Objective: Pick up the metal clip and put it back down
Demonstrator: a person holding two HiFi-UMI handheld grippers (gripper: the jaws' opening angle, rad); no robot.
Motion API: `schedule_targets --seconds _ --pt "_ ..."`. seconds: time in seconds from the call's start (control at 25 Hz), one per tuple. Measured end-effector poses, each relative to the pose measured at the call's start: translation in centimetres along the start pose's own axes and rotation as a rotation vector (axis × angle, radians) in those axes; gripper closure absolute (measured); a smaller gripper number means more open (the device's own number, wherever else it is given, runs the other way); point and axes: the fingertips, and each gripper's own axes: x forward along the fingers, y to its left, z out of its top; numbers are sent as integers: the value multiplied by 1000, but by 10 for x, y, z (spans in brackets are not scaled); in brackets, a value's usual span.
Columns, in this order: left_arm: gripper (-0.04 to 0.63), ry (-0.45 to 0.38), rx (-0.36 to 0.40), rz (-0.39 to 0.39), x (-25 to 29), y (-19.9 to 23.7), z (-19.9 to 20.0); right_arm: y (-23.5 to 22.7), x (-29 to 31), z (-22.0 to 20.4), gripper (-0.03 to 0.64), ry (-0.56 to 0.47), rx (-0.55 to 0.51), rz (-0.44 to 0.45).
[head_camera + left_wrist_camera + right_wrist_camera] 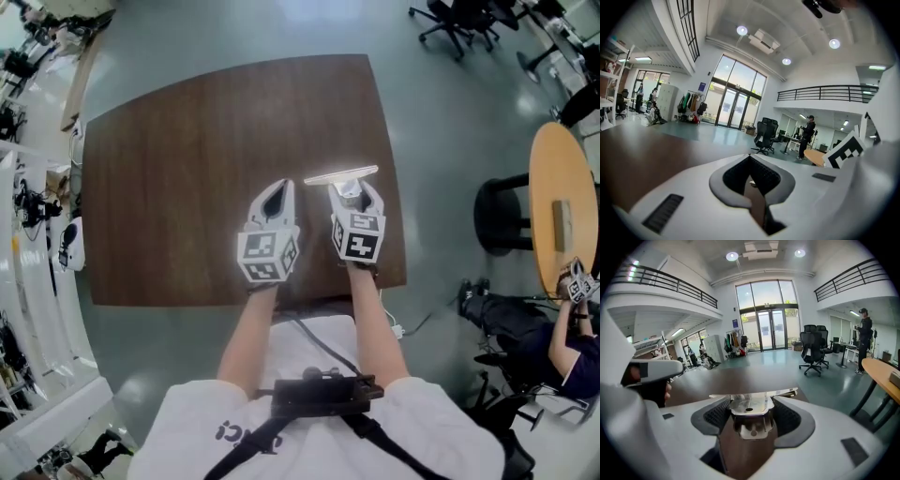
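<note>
The metal clip (342,176) is a shiny piece with a long flat bar across its front. My right gripper (355,193) is shut on it over the right part of the brown table (187,159). In the right gripper view the clip (751,395) sits between the grey pads (787,414), its bar sticking out on both sides. Whether it touches the table I cannot tell. My left gripper (276,195) is just to the left, shut with nothing in it. In the left gripper view its tips (750,158) meet over the tabletop.
The table's right edge (394,178) is close to the right gripper. Beyond it stand a black stool (504,216) and a round wooden table (559,192), with a seated person (562,328). Office chairs (459,23) stand farther off. White shelving (33,244) lines the left.
</note>
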Motion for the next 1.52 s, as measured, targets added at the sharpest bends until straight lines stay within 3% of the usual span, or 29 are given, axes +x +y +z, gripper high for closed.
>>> schedule_targets --seconds 0.4,0.56,0.8,1.08,1.28,1.52 --pt "584 -174 71 -41 -58 -31 87 36 -103 120 322 -339 -34 46" --pt "583 -289 110 -91 -93 -41 134 61 -152 171 322 -490 -49 72" --pt "584 -370 137 -101 -136 -46 184 97 -212 217 322 -638 -62 109" --pt "584 -343 107 -98 -160 -34 198 135 -247 228 322 -709 -100 141" --pt "584 -312 190 -87 -163 -35 193 144 -248 224 322 -713 -108 135" --pt "584 -388 99 -67 -178 -13 193 151 -233 220 322 -685 -108 147"
